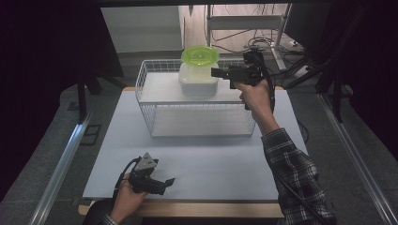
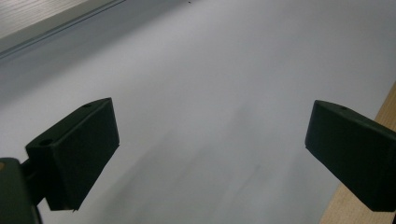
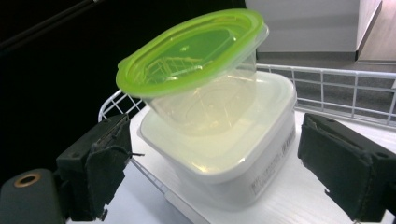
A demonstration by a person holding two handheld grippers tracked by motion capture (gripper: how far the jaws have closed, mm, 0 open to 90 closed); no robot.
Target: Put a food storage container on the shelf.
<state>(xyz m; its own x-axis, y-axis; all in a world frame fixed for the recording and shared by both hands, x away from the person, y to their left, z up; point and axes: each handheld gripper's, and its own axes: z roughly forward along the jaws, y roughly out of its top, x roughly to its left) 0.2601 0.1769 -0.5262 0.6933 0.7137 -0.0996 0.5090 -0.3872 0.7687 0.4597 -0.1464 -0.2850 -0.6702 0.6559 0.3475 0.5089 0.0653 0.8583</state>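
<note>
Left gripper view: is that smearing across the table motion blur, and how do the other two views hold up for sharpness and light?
Left gripper view: the white table looks streaked and soft, likely motion blur. Right gripper view: the green lid is fairly sharp, with glare on it. High view: the table is evenly lit, the surroundings dark.

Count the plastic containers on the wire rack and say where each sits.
2. A white-lidded container sits on the rack shelf. A green-lidded container is stacked on it, tilted. Nothing seems hidden behind them.
</note>
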